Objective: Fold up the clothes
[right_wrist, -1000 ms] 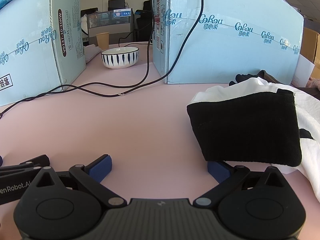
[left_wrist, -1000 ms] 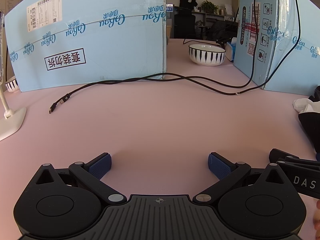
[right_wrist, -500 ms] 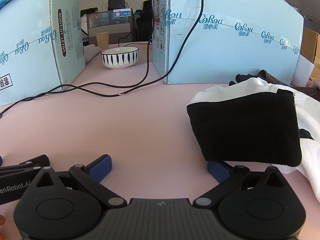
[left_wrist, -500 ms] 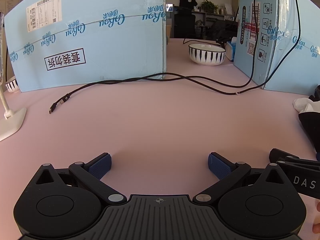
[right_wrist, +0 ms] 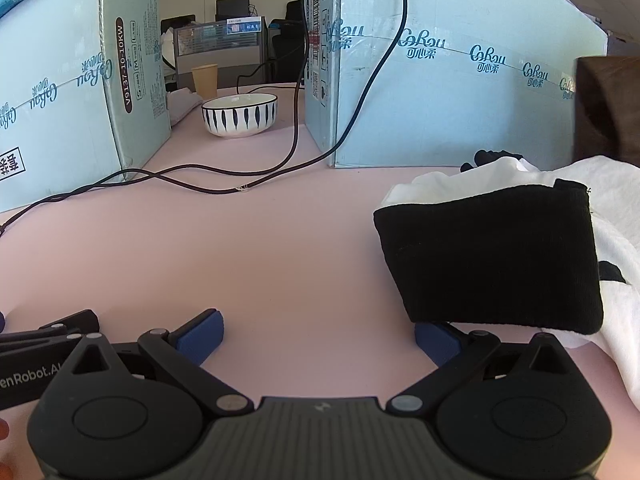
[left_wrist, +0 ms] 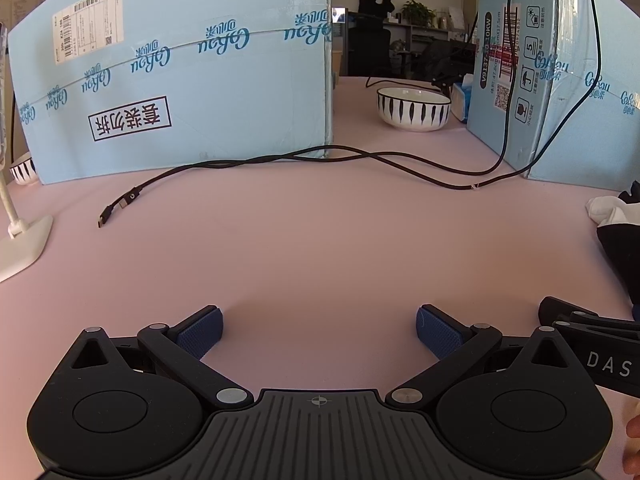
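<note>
Only in the left wrist view: white lamp base [left_wrist: 22, 246] at left edge, loose cable plug [left_wrist: 120, 206] mid-left. Left gripper [left_wrist: 319, 330] spread wide over bare pink table [left_wrist: 320, 248]. Only in the right wrist view: folded black garment [right_wrist: 492, 256] atop white cloth [right_wrist: 612, 240], right side; right gripper [right_wrist: 319, 334] likewise spread, right fingertip [right_wrist: 434, 340] just under the garment's near edge. Open tabletop centre-left.

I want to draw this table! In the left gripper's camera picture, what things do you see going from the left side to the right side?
White lamp base → cable plug → big blue box → striped bowl → second blue box → pile of clothes.
</note>
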`<state>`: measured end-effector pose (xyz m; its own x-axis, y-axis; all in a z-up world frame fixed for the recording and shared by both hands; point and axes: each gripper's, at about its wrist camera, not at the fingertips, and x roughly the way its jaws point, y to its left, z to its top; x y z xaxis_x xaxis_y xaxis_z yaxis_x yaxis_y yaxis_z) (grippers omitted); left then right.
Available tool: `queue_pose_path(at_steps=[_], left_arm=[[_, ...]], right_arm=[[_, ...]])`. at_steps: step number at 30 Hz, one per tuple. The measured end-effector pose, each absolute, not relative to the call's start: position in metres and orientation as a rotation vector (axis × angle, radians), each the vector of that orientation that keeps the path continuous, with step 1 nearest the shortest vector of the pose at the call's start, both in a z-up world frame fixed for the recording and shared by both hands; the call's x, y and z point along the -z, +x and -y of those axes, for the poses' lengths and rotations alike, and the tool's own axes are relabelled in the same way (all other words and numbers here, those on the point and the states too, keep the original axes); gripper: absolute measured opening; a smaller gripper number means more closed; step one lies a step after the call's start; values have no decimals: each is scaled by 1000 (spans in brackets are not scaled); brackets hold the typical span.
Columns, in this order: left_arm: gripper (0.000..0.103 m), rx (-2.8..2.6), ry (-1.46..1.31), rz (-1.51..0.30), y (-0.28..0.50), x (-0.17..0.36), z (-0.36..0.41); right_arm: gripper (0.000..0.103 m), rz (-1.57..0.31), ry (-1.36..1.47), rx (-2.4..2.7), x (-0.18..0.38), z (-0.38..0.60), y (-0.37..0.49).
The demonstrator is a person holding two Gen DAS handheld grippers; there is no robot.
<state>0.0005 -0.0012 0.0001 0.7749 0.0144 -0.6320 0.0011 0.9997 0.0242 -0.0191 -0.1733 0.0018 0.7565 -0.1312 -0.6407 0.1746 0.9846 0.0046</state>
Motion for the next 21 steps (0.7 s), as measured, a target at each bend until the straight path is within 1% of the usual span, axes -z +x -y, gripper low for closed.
queue_pose_path(at_steps=[21], left_arm=[[103, -9, 20, -684, 3, 0, 1]], right_arm=[[103, -691, 73, 167, -1, 175, -19]])
